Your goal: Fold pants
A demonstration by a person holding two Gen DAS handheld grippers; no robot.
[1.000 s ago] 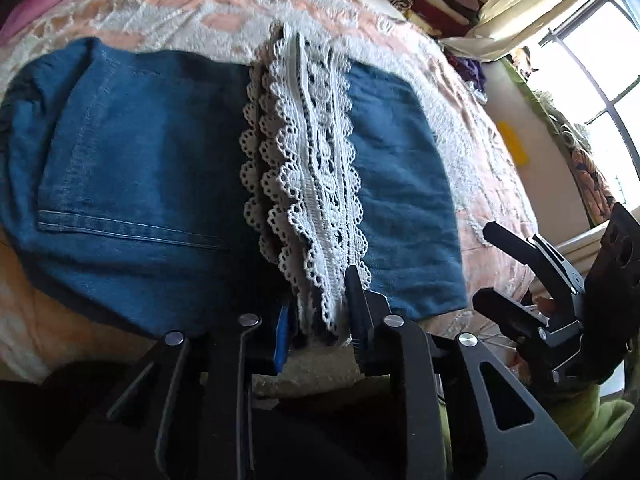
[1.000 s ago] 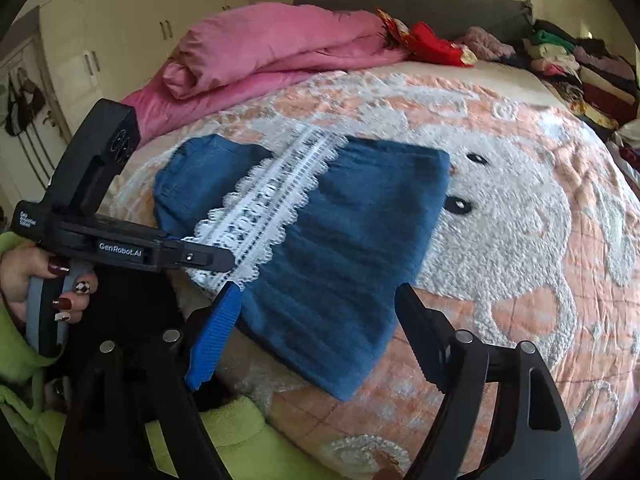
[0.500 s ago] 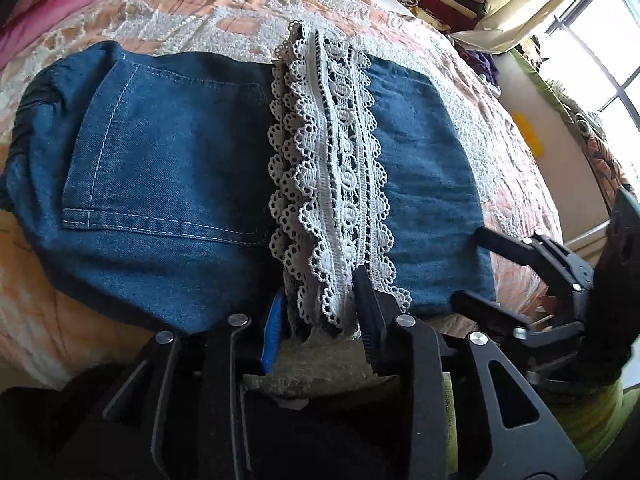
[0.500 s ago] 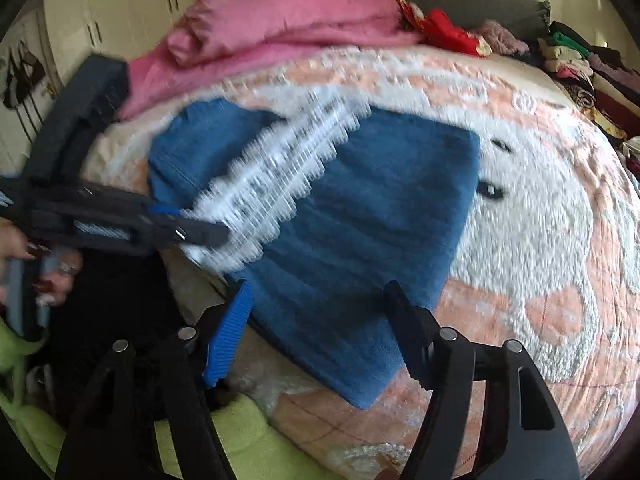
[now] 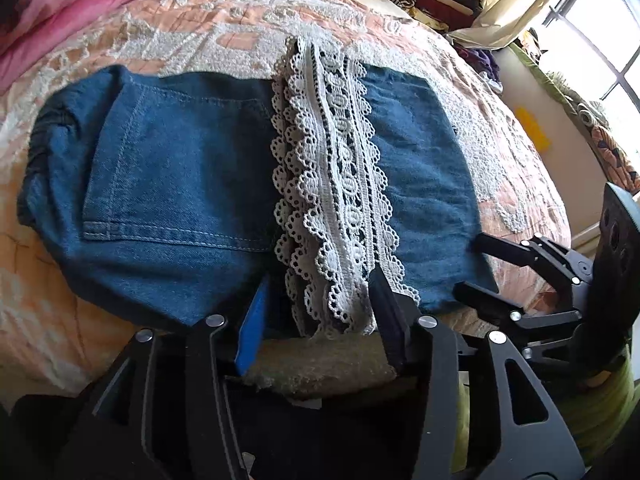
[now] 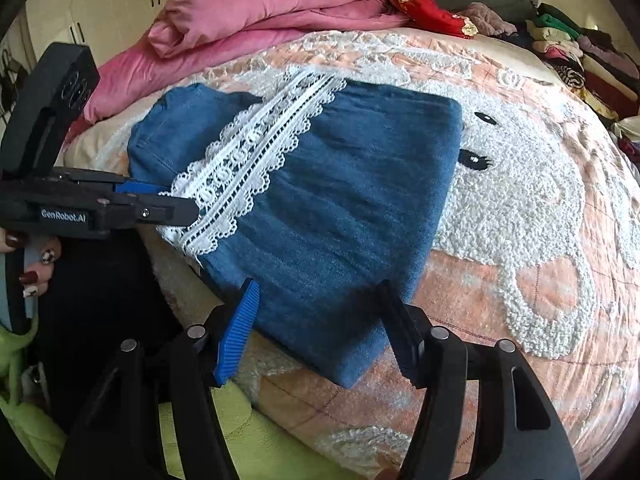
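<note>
At the near edge of the bed, the left gripper [image 5: 316, 300] straddles the lower end of the white lace band [image 5: 334, 184]; its jaws are opening, the lace lying loose between them with a gap on the blue-padded side, so nothing is pinched. The right gripper [image 6: 316, 316] points down at the near right corner of the folded denim pants [image 6: 320, 200]; its jaws are closing, the corner lies between them, and the pads do not press on the cloth.

In the left wrist view the pants [image 5: 180, 188] spread from 9 o'clock to 3 o'clock around the lace, with a stitched back pocket [image 5: 176, 168] at 10 o'clock from the jaws and a gathered waistband at the far left end. The right gripper [image 5: 476, 268] shows there at 3 o'clock, at the right hem. In the right wrist view the left gripper [image 6: 184, 208] reaches in from 9 o'clock, held by a hand [image 6: 28, 260] with patterned nails over a green sleeve.

The pants lie flat on a peach bedspread [image 6: 540, 288] with a fleecy white animal figure. A pink quilt [image 6: 256, 12] is bundled at 12 o'clock, and stacked clothes [image 6: 588, 60] line the far right edge at 2 o'clock.
</note>
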